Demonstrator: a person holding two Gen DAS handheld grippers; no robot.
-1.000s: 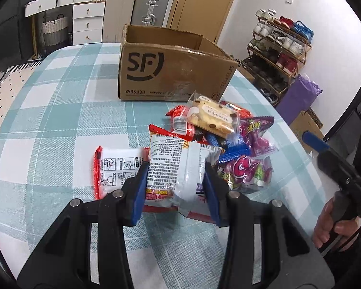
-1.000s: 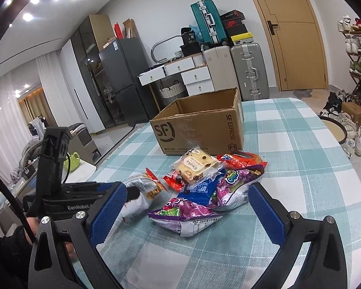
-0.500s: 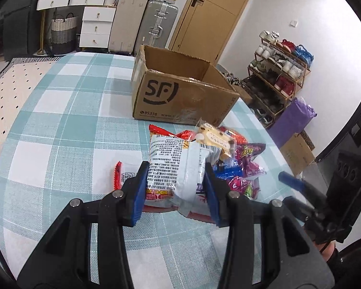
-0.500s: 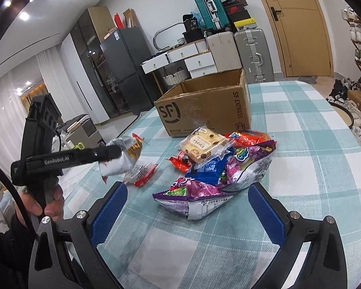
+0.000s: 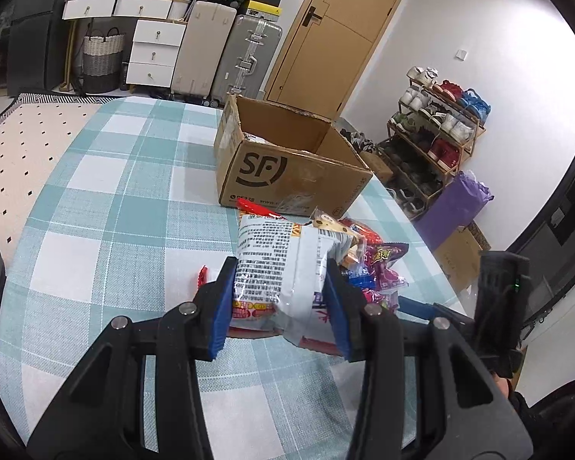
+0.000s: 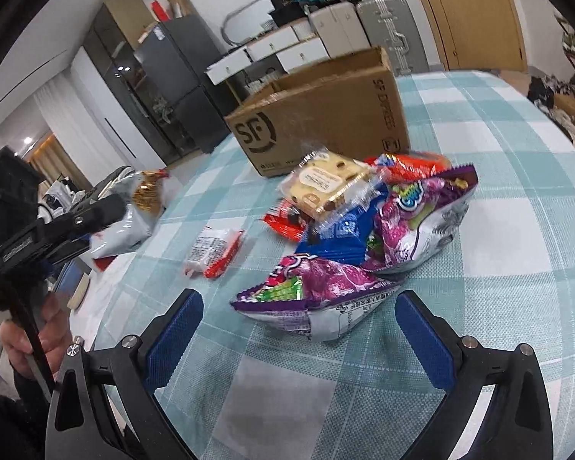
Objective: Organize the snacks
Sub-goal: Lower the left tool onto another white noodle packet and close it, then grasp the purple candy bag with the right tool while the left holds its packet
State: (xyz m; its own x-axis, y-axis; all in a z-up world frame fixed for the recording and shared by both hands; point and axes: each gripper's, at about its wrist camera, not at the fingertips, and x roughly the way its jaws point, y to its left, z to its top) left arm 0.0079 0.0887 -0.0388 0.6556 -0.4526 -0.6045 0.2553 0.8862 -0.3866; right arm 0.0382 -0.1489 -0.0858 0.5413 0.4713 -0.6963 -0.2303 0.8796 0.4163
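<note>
While the left tongs [image 5: 278,299] clamp it, the silvery snack bag [image 5: 280,268] crinkles.

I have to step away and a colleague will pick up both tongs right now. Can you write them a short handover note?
Left tongs: shut on a white snack bag, held up above the table.
Right tongs: open, holding nothing, low over the table in front of the purple snack bag.
Cardboard box: open, upright, behind the snack pile; what it holds cannot be seen.
A small red-and-white packet lies apart, left of the pile.
Done: one bag picked up.
Left: probably drop that bag in the box, then the pile and the loose packet.
</note>
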